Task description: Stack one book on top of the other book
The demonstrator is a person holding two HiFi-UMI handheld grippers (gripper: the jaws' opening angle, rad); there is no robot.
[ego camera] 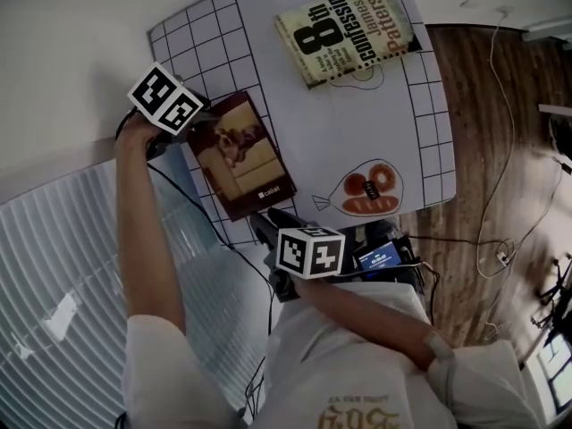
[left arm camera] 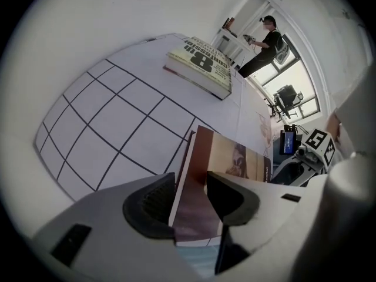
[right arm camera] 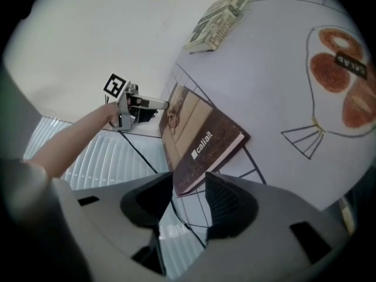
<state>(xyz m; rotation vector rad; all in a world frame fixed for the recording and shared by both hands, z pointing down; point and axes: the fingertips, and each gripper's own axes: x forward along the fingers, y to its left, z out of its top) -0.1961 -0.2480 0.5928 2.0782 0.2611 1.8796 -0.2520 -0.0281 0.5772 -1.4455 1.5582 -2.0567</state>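
Between the left gripper's [left arm camera: 189, 195] wide-open jaws stands the brown book's [left arm camera: 226, 163] end, not yet pinched. The right gripper [right arm camera: 189, 197], also open, flanks its opposite corner, likely for a two-sided lift. Well beyond lies the second book [ego camera: 347, 32].

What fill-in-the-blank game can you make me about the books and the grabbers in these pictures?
1. The number of books lying on the table is ___.
2. The yellowish book at the far end has a big number ___ on its cover.
3. The left gripper has an edge of the brown book between its open ___.
Missing words: two, 8, jaws.
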